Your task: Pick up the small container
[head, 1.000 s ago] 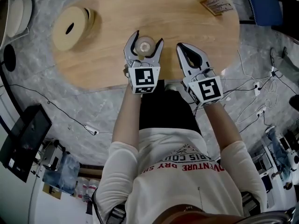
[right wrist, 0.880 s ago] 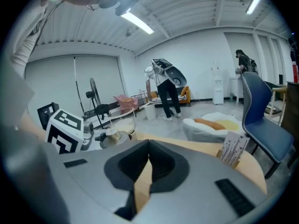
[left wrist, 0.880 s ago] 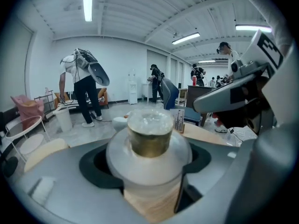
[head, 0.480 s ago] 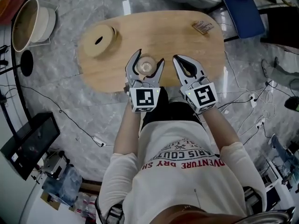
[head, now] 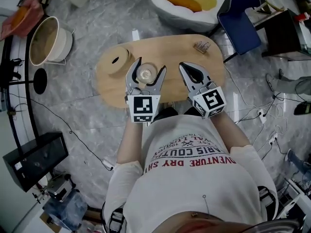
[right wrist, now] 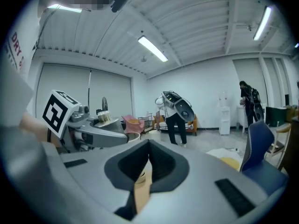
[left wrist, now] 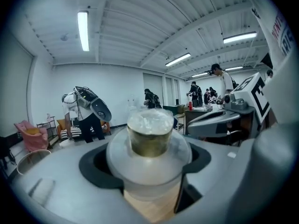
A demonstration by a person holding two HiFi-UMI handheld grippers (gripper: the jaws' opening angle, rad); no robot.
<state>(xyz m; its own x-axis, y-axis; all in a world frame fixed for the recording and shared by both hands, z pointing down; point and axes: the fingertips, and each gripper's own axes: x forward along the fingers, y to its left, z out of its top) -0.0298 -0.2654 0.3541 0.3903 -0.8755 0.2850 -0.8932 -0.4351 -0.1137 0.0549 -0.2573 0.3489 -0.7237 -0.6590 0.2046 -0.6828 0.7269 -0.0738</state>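
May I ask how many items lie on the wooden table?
2: a tape roll at its left, a small item far right; the left gripper holds the small container; more may hide beneath.

Count of items in view:

- Desk (head: 167,46): one, oval, wooden.
- On the desk: one ring-shaped roll (head: 115,61) at the far left edge, and one small clip-like item (head: 202,46) at the far right edge.
- Small container (head: 146,74): one.
- Tongs: two, the left tongs (head: 151,63) and the right tongs (head: 187,69).
- On the floor beyond the desk: one round tub (head: 48,41), one blue chair (head: 240,8), one white cushion (head: 187,6).
- On the floor at the near left: one black box (head: 36,160).
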